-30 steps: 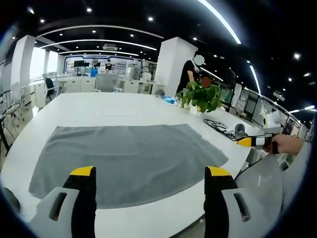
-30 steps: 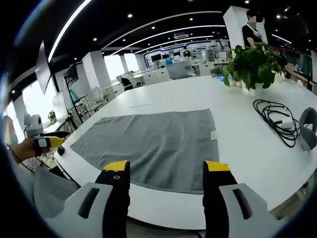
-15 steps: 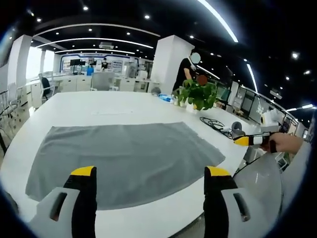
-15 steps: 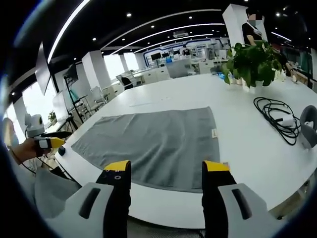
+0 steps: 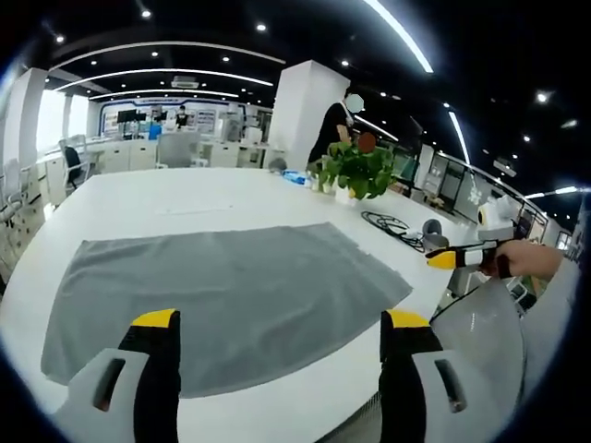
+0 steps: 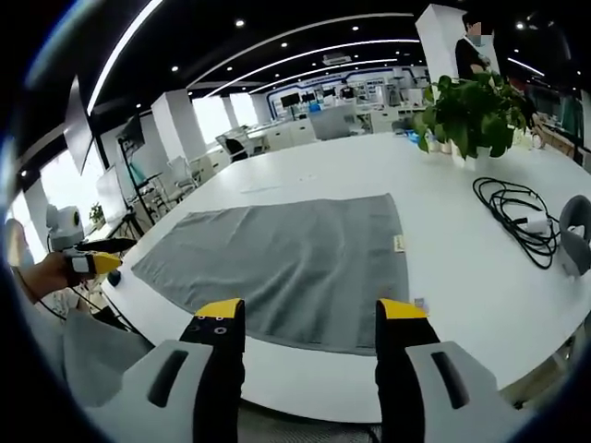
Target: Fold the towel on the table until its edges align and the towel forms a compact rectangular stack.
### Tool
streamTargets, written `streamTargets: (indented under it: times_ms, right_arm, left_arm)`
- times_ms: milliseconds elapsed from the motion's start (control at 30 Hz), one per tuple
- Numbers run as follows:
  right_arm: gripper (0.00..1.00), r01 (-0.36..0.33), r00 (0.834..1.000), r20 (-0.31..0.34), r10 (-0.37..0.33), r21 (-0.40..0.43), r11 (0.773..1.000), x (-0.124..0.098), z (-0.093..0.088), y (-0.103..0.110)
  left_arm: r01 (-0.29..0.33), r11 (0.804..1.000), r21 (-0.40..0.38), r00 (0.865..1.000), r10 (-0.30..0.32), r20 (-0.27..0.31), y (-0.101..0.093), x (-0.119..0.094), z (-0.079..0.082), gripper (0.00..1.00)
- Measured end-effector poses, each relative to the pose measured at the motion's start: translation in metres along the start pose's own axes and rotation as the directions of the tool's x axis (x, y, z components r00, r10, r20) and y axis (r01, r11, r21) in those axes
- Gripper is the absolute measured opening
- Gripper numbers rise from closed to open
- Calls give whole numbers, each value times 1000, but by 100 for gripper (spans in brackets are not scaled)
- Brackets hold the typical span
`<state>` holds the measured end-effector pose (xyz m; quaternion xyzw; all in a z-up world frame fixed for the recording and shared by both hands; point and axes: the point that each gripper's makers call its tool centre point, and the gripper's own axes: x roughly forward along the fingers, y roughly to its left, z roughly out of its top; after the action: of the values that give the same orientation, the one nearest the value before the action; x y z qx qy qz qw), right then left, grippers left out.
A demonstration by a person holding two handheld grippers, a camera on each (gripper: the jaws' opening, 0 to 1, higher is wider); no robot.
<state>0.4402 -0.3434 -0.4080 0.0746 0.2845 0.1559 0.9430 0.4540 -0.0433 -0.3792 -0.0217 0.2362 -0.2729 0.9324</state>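
Bright office ceiling lights hung over a wide white table [image 5: 185, 198] in the left gripper view, where the grey towel [image 5: 222, 295] lay spread flat, 1 layer, unfolded. The left gripper [image 5: 282, 323] hovered above its near edge, jaws apart and empty. It looked soft, limp and light, so a corner pinch seemed best.

From the right gripper view, the towel [image 6: 286, 268] lay flat beyond the right gripper [image 6: 309, 309], also spread and empty. A small tag [image 6: 399, 243], probably its label, marked the right edge; cables [image 6: 508, 217] and a plant [image 6: 471, 115] stood well apart.

bright, even ceiling strip lighting; sharp centre, fisheye-warped edges.
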Motion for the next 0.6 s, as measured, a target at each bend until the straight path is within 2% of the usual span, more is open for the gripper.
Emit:
streamTargets:
  times_ms: [200, 300, 600]
  right_arm:
    - [56, 3, 1000, 7, -3, 13, 1000, 0, 3, -4]
    - [55, 15, 1000, 4, -15, 12, 1000, 2, 5, -13]
    - [54, 45, 999, -2, -45, 14, 999, 4, 9, -36]
  left_arm:
    - [26, 1000, 17, 1000, -26, -12, -2, 5, -2, 91]
    - [33, 998, 53, 998, -30, -52, -4, 9, -9, 90]
    - [53, 995, 86, 996, -46, -80, -6, 19, -11, 88]
